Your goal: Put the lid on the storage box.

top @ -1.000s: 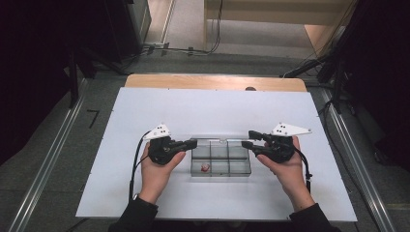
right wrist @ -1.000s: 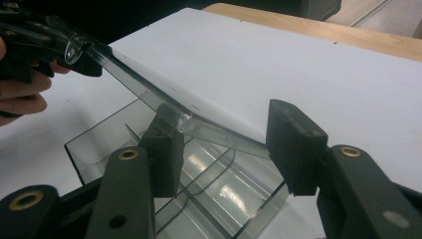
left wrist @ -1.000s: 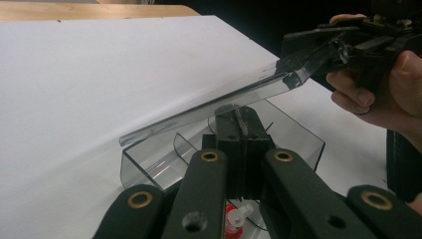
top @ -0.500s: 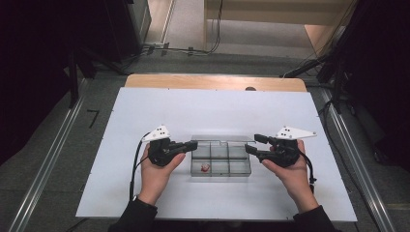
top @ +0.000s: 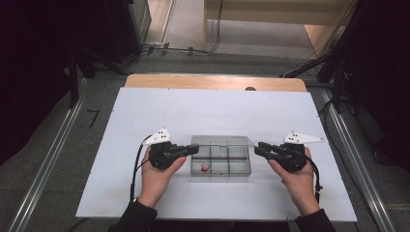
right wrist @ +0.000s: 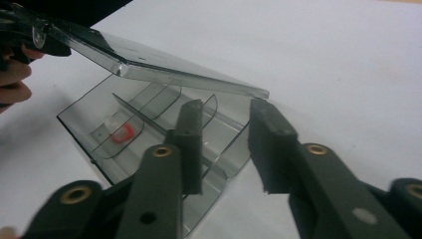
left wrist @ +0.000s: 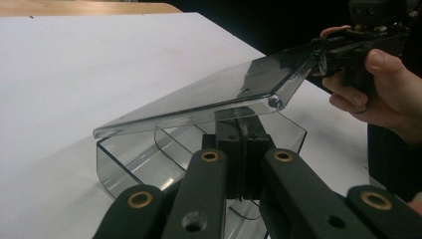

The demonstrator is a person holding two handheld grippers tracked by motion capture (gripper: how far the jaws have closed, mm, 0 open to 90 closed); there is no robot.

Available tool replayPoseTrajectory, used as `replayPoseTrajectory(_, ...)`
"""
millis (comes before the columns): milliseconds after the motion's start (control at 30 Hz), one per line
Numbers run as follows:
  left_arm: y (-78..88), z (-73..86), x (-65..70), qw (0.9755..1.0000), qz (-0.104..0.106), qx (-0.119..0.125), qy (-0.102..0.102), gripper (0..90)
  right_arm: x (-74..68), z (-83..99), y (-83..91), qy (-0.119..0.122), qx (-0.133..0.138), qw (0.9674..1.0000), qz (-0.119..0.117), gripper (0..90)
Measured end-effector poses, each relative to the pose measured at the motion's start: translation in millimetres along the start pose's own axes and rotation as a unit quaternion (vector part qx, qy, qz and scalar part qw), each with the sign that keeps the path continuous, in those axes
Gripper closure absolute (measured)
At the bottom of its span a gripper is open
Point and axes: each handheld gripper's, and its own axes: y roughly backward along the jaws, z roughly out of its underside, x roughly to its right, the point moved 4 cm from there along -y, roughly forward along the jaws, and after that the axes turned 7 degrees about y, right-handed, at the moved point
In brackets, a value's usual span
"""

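Clear plastic box (top: 221, 166): sits on the white table (top: 145, 121) between both hands; a small red-and-white piece (top: 205, 167) lies in a front compartment.
Lid (left wrist: 199, 94): tilted up, part open.
Left gripper (top: 193, 148): jaws together, apparently pinching the lid's left end.
Right gripper (top: 258, 146): jaws apart at the box's right end and just closing; nothing is pressed between them.
Done: lid raised off the rim.
Left: judged, swinging the lid fully back and reaching the contents.
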Motion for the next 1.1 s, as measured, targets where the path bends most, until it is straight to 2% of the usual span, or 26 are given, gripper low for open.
replayPoseTrajectory(167,2.0,0.9,1.2,1.0000,0.002,0.001,-0.001,90.0,-5.4,0.2,-0.8,0.005,0.000,0.9997,-0.022,83.8)
replayPoseTrajectory(300,2.7,2.4,1.7,1.0000,0.003,0.001,0.001,89.9,-10.9,-1.9,0.8,0.014,0.004,0.9993,-0.034,87.8)
replayPoseTrajectory(833,8.8,11.9,6.8,1.0000,0.003,-0.004,-0.001,90.0,-17.4,2.9,4.5,0.031,0.007,0.9981,-0.053,88.0)
replayPoseTrajectory(1100,9.3,18.4,7.6,0.9999,0.003,-0.011,0.002,90.0,-17.9,8.2,5.7,0.030,0.002,0.9979,-0.058,88.0)
